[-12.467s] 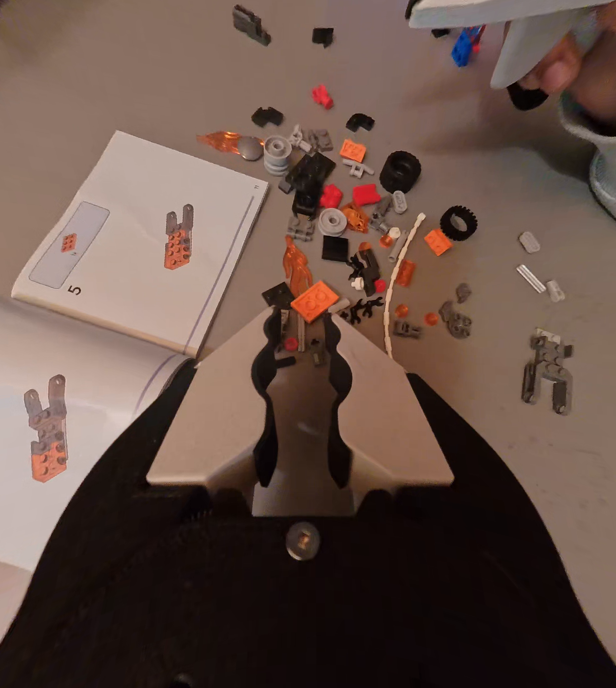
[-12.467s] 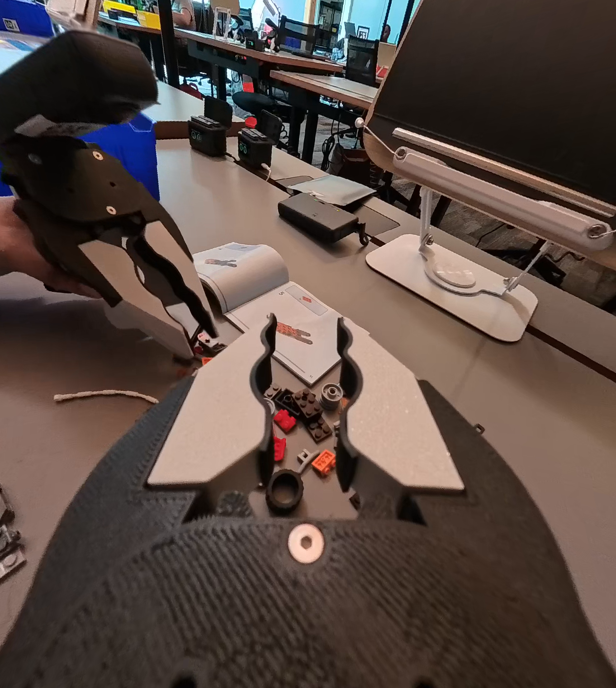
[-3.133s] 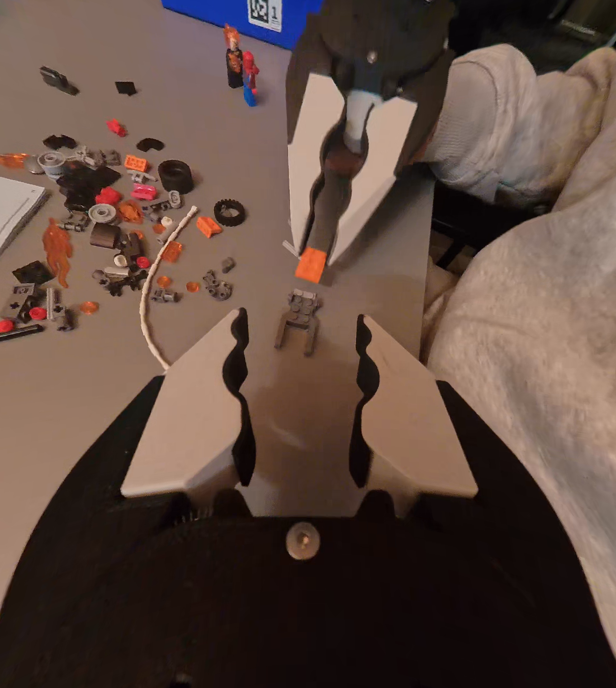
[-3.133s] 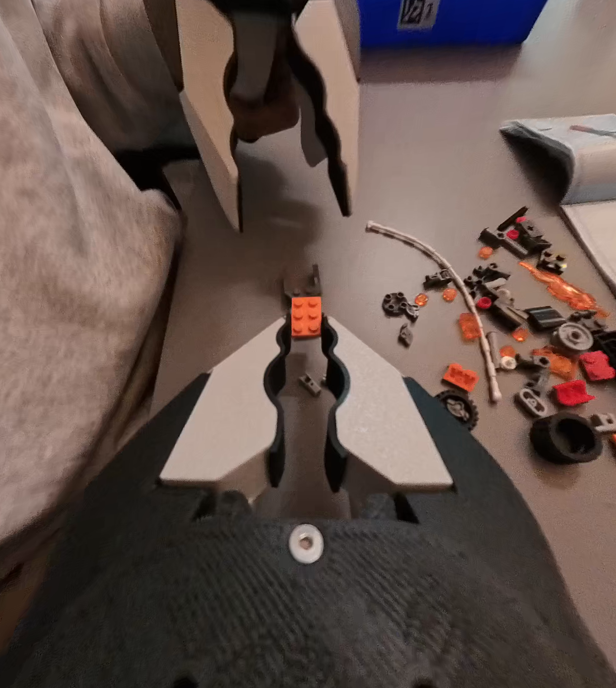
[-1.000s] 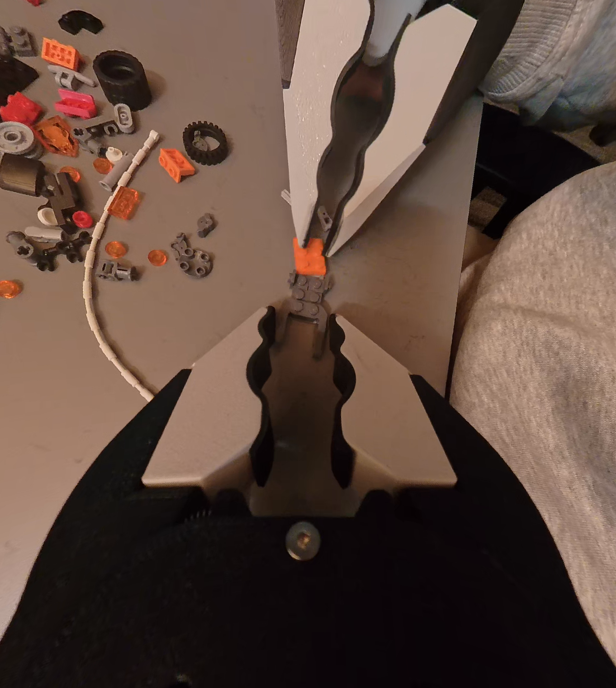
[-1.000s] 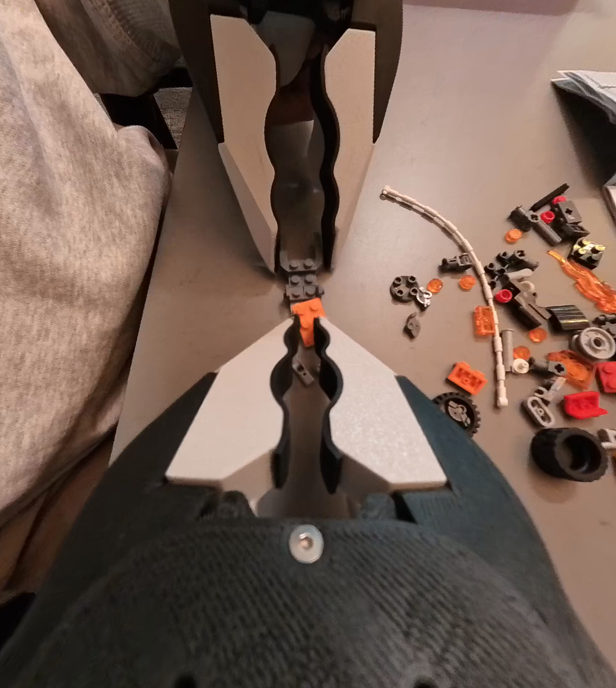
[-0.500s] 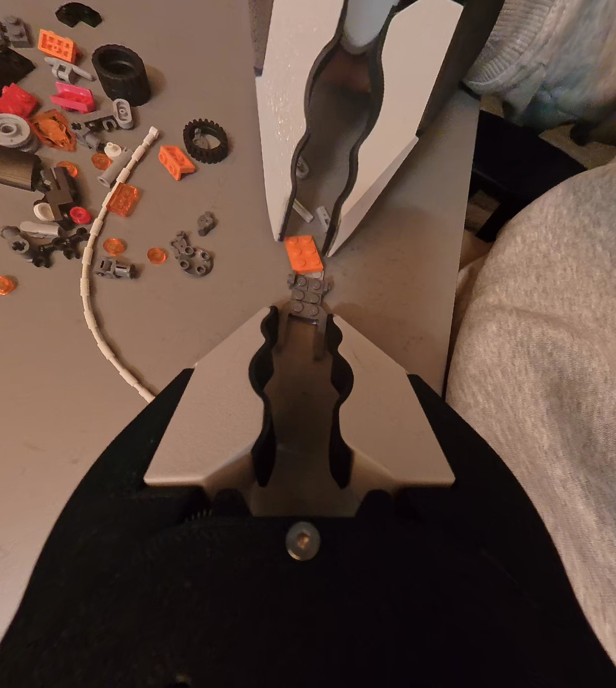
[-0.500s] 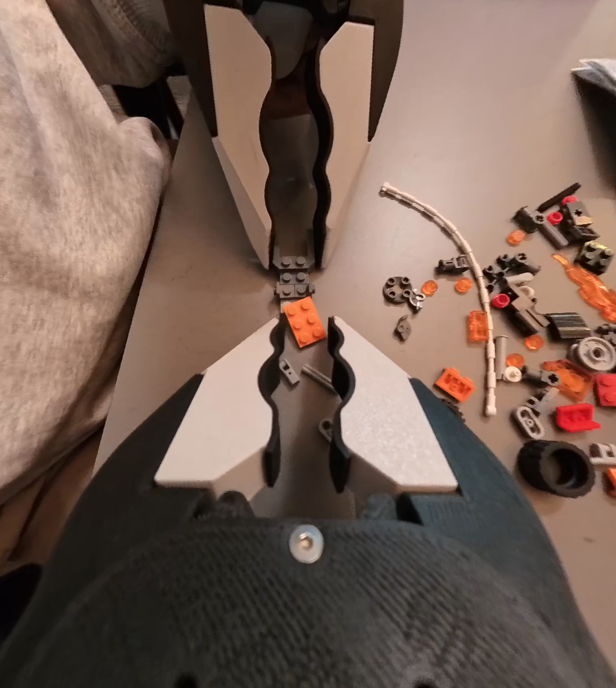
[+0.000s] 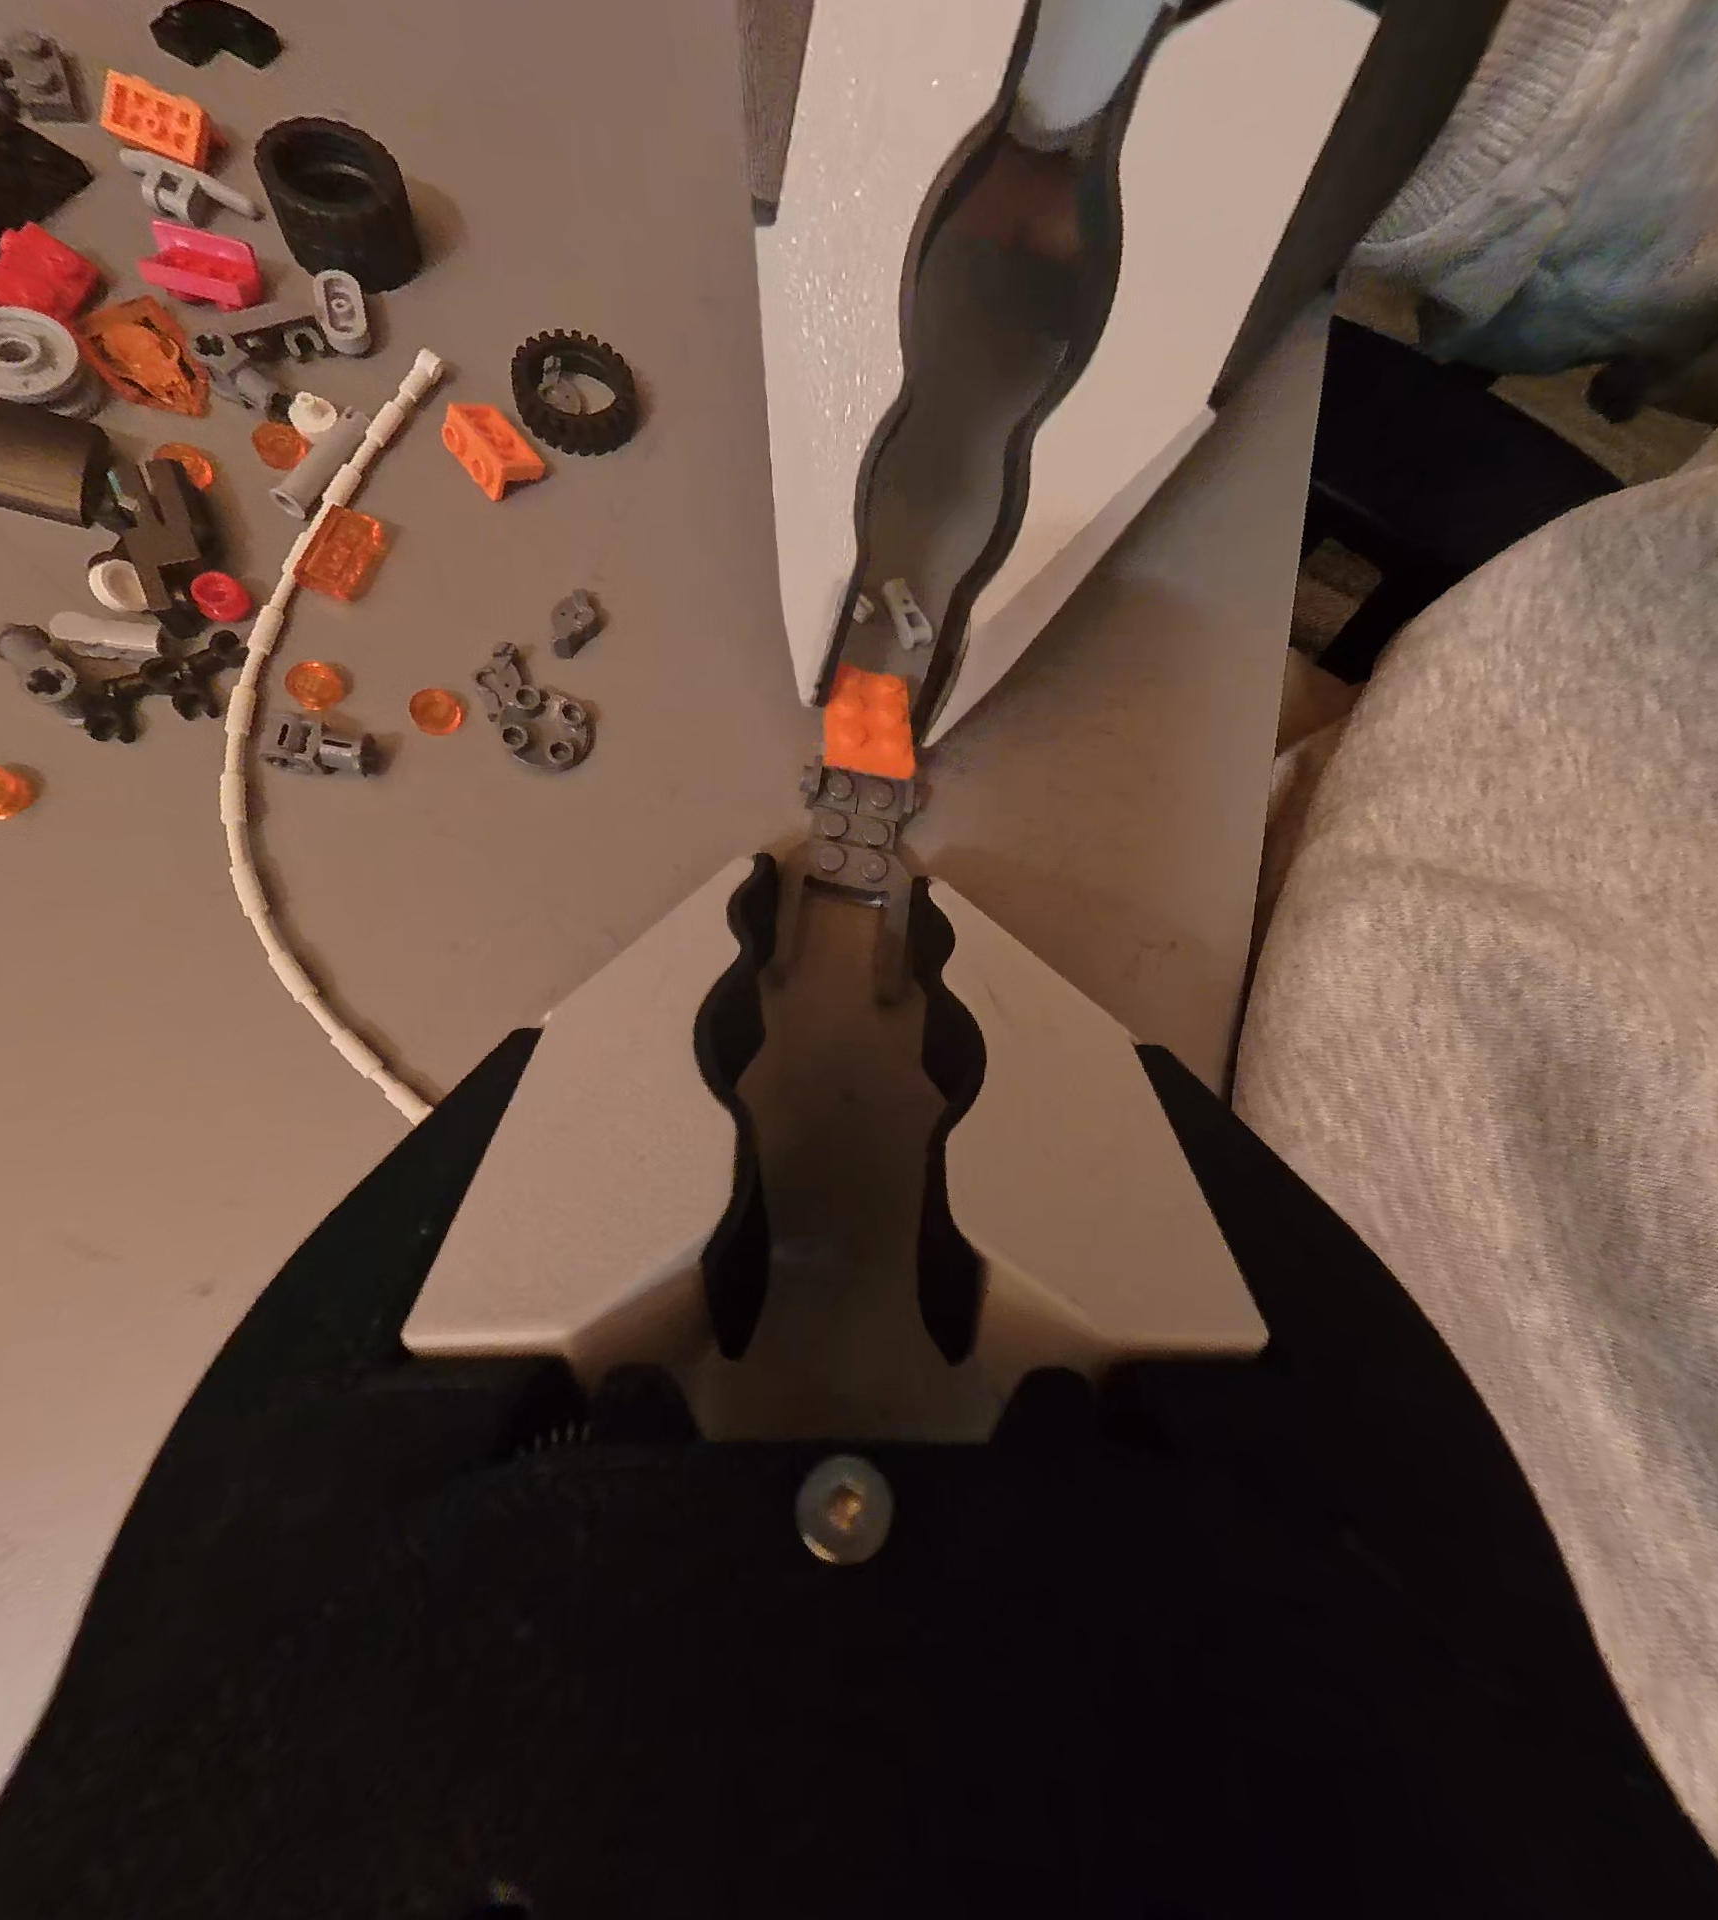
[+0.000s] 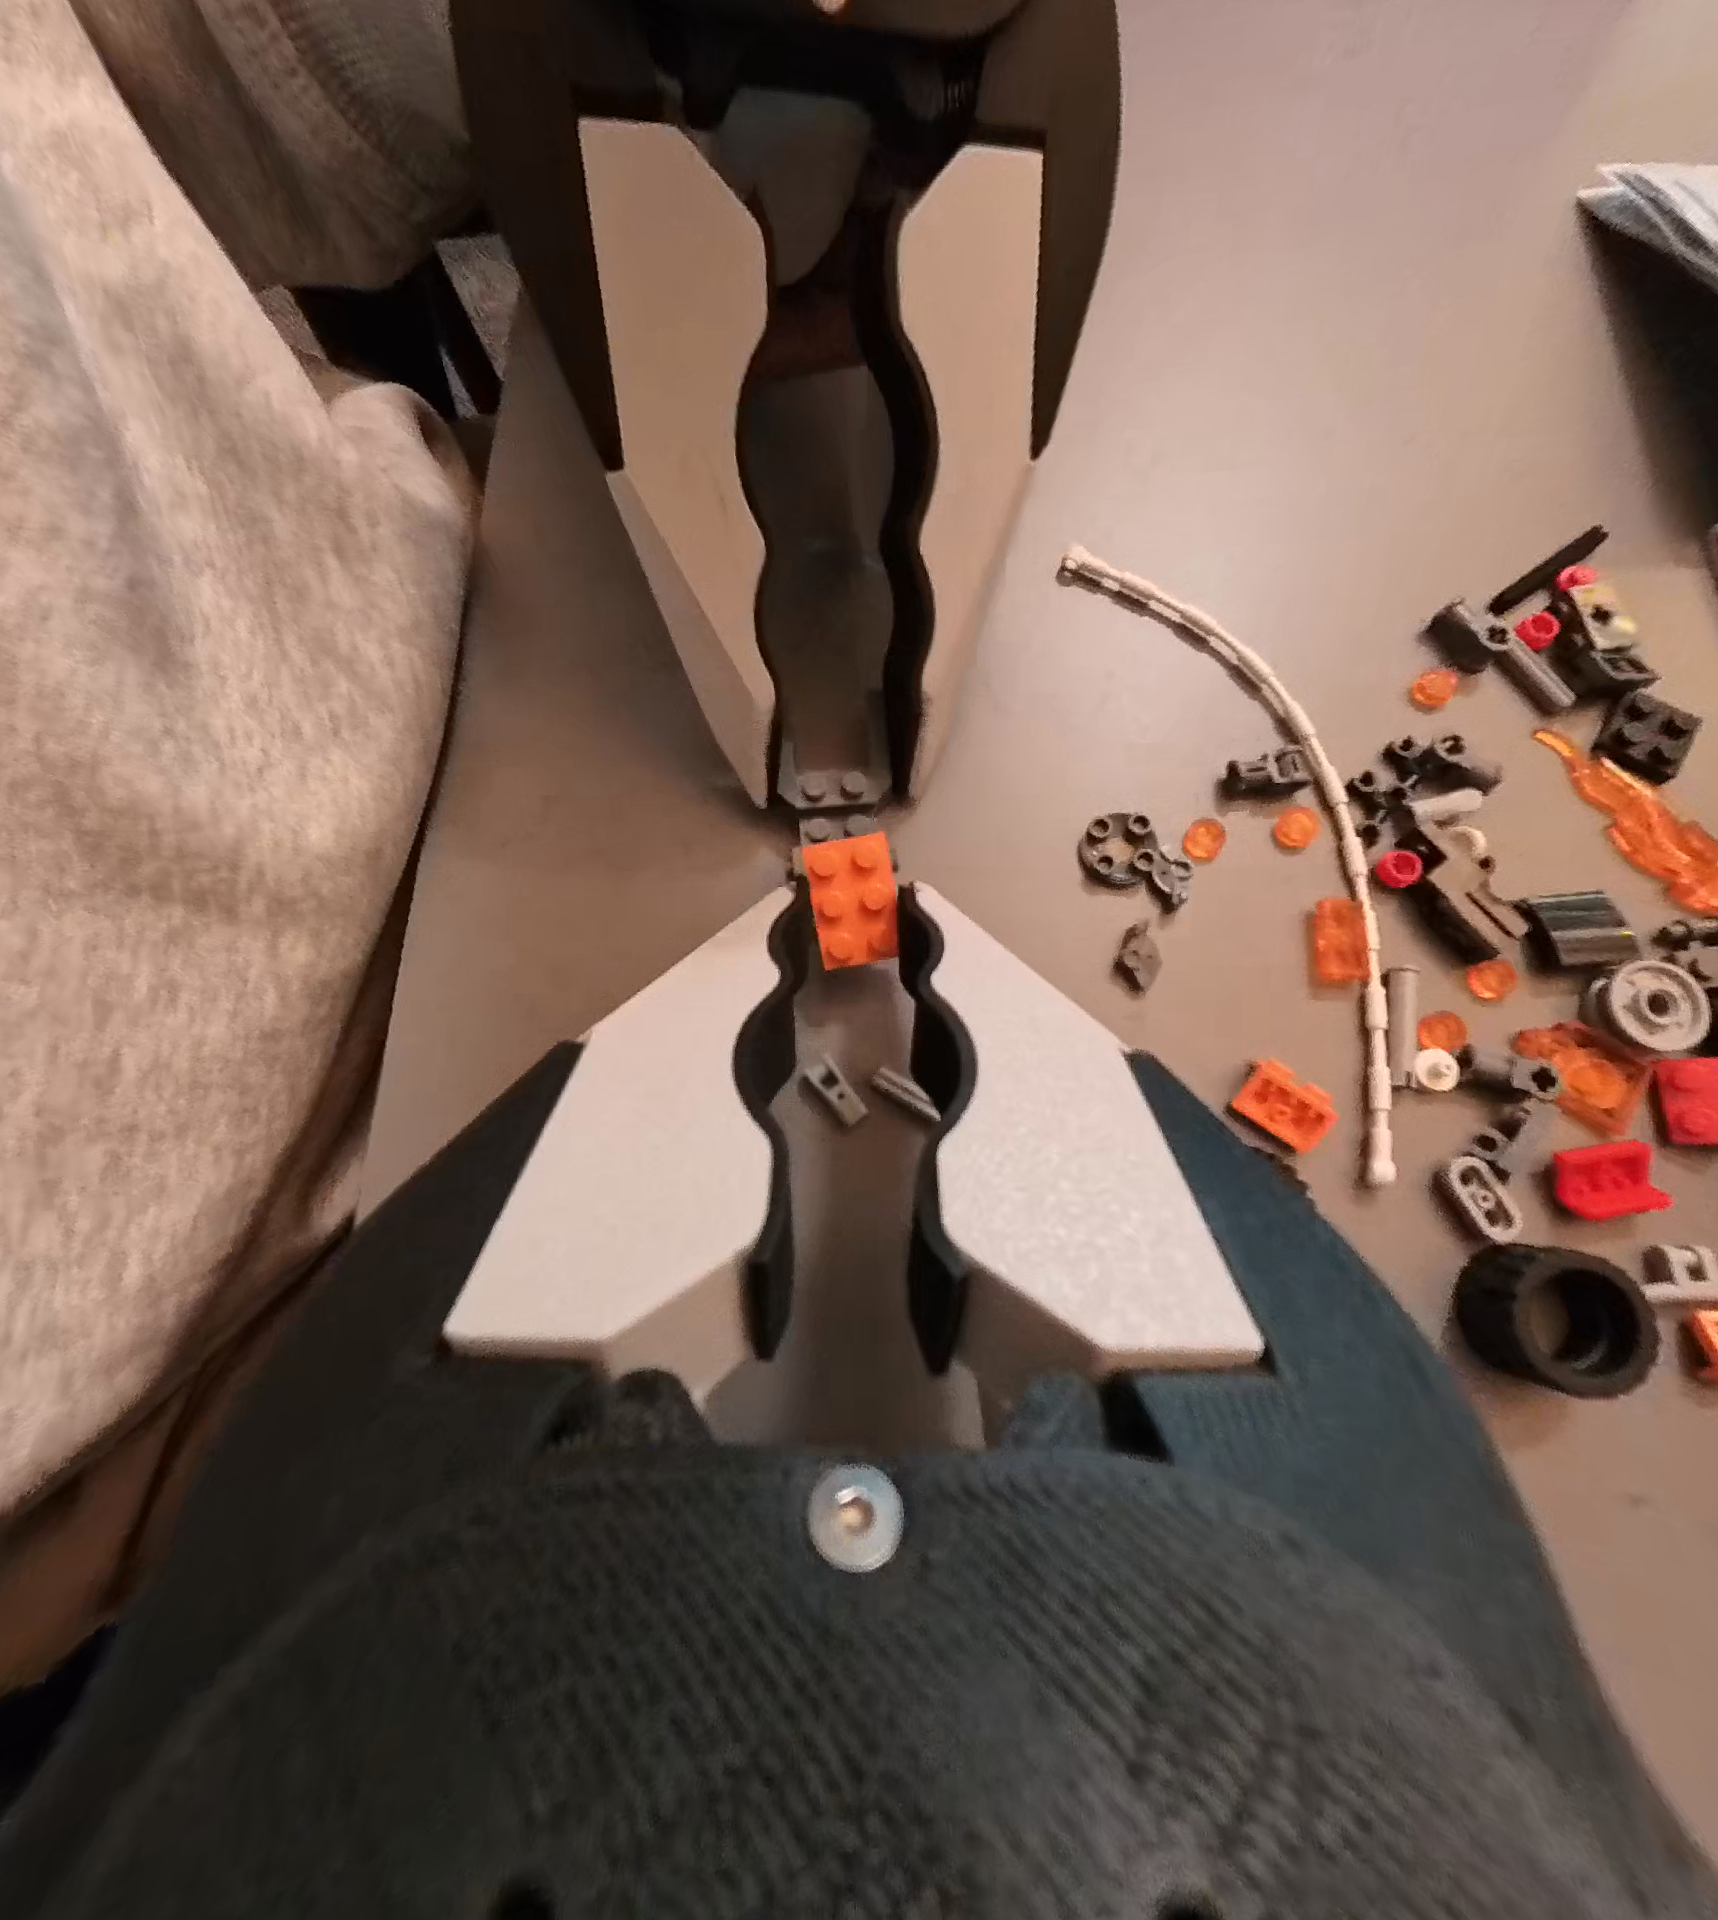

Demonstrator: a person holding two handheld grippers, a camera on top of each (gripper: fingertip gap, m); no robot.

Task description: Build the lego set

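Between the two facing claws, near the counter [image 9: 1094, 883] edge, the left claw [image 9: 842, 891] is clenched on the grey plate assembly [image 9: 860, 831]. The right claw [image 10: 850, 914] grips the orange plate [image 10: 847, 902] at the assembly's far end. Loose parts, a white chain [image 9: 283, 727] and a black tyre [image 9: 335, 213] lie well aside; a grey garment [image 9: 1561, 1039] borders the counter.

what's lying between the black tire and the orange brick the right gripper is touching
In the left wrist view, bare table separates the black tire from the orange brick.

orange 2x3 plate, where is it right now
Centre of both wrist views: the orange plate sits between the right gripper tips, overlapping the grey assembly held by the left gripper.
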